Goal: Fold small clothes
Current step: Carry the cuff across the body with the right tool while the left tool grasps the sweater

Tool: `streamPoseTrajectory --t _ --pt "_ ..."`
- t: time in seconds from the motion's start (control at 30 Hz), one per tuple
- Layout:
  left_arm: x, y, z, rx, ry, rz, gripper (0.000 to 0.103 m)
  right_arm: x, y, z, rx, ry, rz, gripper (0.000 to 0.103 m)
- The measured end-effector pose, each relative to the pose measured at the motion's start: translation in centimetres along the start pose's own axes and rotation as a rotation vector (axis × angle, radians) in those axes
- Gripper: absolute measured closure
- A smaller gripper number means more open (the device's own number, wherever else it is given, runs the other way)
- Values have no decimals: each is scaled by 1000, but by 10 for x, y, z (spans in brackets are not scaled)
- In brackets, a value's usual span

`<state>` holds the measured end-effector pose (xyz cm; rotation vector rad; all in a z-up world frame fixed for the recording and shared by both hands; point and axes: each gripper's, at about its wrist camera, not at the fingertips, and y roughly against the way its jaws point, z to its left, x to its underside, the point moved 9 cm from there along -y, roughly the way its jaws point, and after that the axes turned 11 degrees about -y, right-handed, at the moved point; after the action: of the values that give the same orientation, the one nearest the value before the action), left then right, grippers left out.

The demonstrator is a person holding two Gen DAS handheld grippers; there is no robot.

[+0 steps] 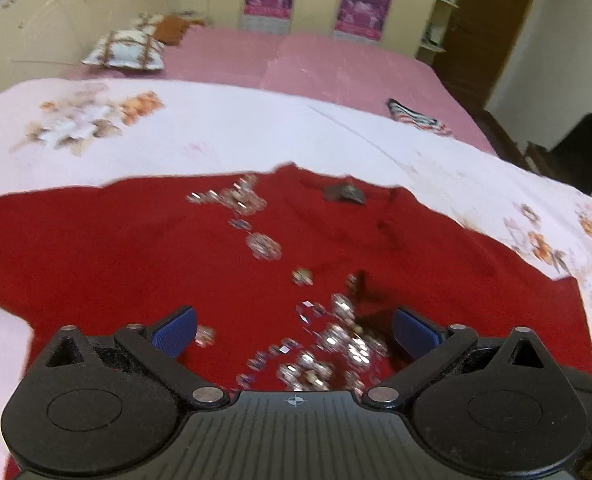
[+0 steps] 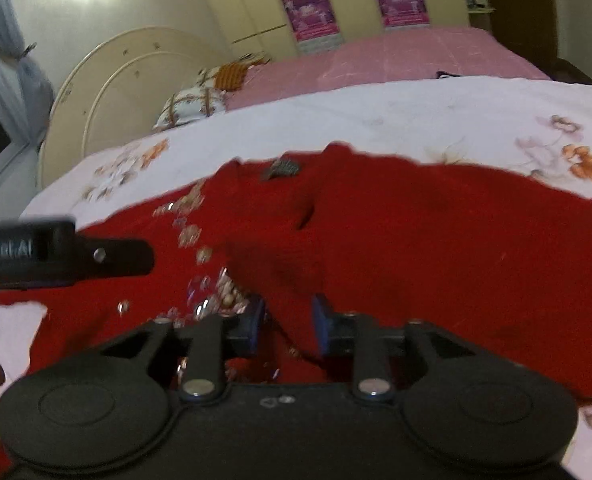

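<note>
A red garment (image 1: 136, 248) with silver sequin trim (image 1: 262, 245) lies spread on a white floral sheet (image 1: 224, 136); a dark label (image 1: 343, 194) marks its neckline. My left gripper (image 1: 294, 330) hovers just above the sequined front, jaws wide open and empty. In the right wrist view the same red garment (image 2: 435, 240) fills the middle. My right gripper (image 2: 288, 326) sits low over a fold of the red fabric, jaws partly open with a narrow gap; I cannot tell whether cloth is pinched. The left gripper's body (image 2: 64, 254) shows at the left.
The bed has a pink cover (image 1: 296, 56) further back, patterned pillows (image 1: 126, 50) at the cream headboard (image 1: 56, 20), and a striped folded cloth (image 1: 415, 116) at the far right. A wardrobe with pink posters (image 1: 361, 10) stands behind. The bed's right edge drops by a dark door.
</note>
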<state>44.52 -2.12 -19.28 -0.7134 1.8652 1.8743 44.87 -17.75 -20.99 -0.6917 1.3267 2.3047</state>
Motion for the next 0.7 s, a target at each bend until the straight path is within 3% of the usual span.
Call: streamPoseTrajectory --t 0.1,0.13,0.23,0.33,0.4,0.5,0.7 --pt "4 -9 -19 73 3 16 0 -2 24 -6 7 -6 -31 68" --pt "6 -13 -27 145 43 21 0 -2 34 -13 16 -12 -47 67" --pt "9 -22 -45 221 99 41 0 -3 57 -40 60 -53 -88 58" --pt "14 -34 -55 272 183 41 1 2 73 -64 85 -102 -104 57" --pt "14 -42 -58 297 220 32 28 7 79 -75 104 -116 -109 57" --pt "16 -53 -63 316 247 60 32 13 89 -90 127 -149 -124 57" --pt "8 -70 -67 267 259 -2 32 19 94 -105 159 -193 -135 56"
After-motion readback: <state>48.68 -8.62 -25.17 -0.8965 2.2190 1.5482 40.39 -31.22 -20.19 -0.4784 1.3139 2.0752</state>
